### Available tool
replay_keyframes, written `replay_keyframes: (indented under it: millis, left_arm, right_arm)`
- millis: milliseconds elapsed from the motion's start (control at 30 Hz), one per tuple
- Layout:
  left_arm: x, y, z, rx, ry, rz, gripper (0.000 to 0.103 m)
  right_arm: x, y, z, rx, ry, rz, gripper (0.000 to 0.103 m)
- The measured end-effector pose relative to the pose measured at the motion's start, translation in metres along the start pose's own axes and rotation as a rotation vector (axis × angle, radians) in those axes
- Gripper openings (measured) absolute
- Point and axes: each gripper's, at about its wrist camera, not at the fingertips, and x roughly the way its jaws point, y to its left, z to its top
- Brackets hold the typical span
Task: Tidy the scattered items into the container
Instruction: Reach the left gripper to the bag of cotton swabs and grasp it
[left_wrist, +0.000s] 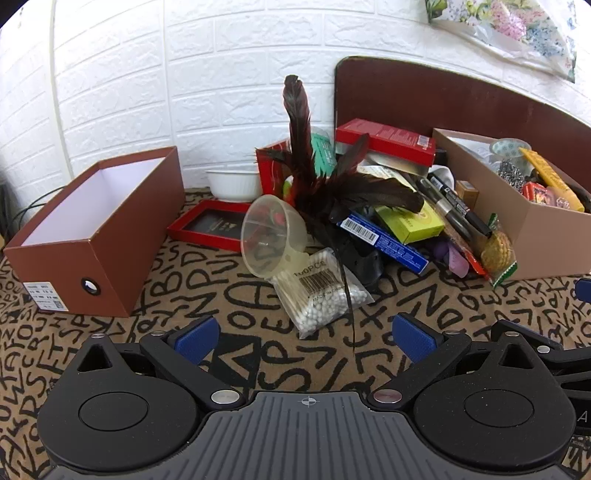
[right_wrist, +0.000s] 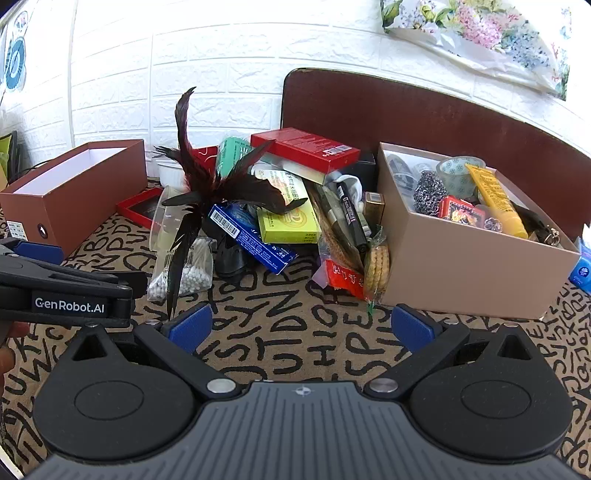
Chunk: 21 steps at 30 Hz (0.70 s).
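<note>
Crinkly clear plastic is wrapping the small bag of cotton swabs (left_wrist: 325, 291), which is lying on the letter-printed tablecloth (left_wrist: 258, 354) at the front of the heap, just ahead of the left gripper (left_wrist: 306, 332). Both the left gripper and the right gripper (right_wrist: 299, 328) are hovering wide open, holding nothing. The bag is looking light, soft and a little slippery; pinching across its filled middle is probably safest. A dark feather duster (left_wrist: 314, 177) is draping one strand over it. The brown open shoebox (left_wrist: 96, 229) is waiting empty at left.
</note>
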Motion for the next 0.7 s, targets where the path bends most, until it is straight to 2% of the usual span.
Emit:
replay_keyframes:
  millis: [400,700]
  left_arm:
    - [0.015,0.002,0.001,0.0,0.028,-0.013,0.103]
    - [0.042,0.022,0.003,-0.032,0.057,-0.04,0.103]
  right_arm:
    - [0.014,-0.001,0.0,0.018,0.021,0.021,0.103]
    - [0.044,0.003,-0.009,0.008,0.083,0.064,0.103]
